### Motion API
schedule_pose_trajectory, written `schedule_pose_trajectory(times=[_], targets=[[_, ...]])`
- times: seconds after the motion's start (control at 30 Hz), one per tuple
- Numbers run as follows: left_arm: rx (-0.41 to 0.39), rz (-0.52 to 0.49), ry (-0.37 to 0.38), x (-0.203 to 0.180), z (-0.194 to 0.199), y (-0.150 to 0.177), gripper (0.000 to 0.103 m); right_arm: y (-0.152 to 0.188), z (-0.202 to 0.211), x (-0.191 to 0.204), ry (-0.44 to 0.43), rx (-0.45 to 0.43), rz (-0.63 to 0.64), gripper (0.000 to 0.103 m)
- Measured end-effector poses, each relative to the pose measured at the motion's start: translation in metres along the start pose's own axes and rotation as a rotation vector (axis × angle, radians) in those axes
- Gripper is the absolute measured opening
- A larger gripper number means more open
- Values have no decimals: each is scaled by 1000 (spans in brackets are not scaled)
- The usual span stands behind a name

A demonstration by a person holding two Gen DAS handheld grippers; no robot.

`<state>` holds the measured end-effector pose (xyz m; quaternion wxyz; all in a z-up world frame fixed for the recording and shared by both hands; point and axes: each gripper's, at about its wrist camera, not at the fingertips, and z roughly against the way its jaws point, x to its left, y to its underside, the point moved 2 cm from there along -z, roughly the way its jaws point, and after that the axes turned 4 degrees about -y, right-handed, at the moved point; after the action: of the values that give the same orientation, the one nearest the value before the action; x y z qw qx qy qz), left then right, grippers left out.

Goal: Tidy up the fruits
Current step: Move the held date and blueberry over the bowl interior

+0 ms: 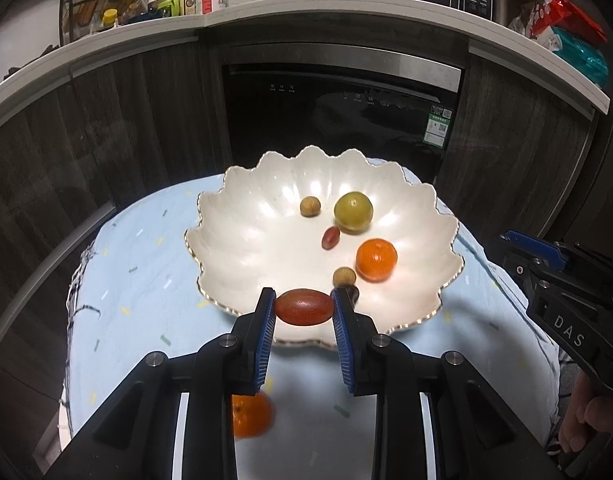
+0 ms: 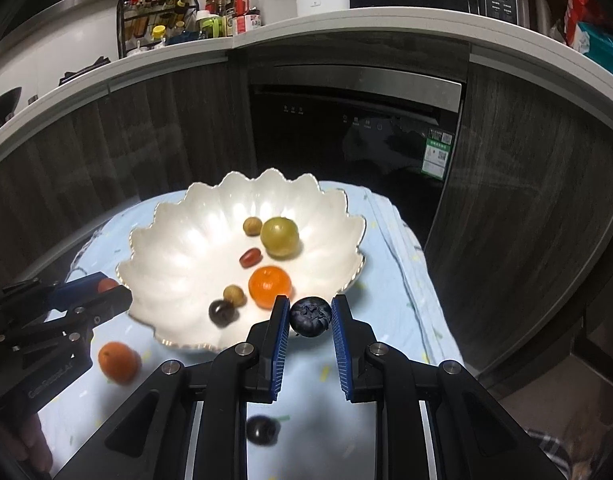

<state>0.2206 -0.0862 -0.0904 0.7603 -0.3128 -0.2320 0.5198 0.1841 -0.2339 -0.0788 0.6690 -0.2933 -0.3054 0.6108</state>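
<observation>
Over blue cloth (image 1: 146, 280), left gripper (image 1: 303, 307) pinches a red, perhaps date-like fruit (image 1: 303, 307); right gripper (image 2: 309, 317) clamps 1 blueberry (image 2: 309, 317).

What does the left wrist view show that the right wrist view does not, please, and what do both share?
Only the left wrist view shows the left gripper end-on, jaws shut on a red oblong fruit.

Only the right wrist view shows the right gripper shut on a blueberry, a dark grape fully visible in the bowl, and another dark berry on the cloth.

Both show the white scalloped bowl, its orange mandarin, green fruit, and a second mandarin on the blue cloth.
</observation>
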Motion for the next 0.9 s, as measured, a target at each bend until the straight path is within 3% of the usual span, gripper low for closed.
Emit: schedule_pose_trajectory(times=[0.9], targets=[[56, 91, -45, 32, -67, -26, 29, -55, -78, -2, -24, 8, 58, 23]])
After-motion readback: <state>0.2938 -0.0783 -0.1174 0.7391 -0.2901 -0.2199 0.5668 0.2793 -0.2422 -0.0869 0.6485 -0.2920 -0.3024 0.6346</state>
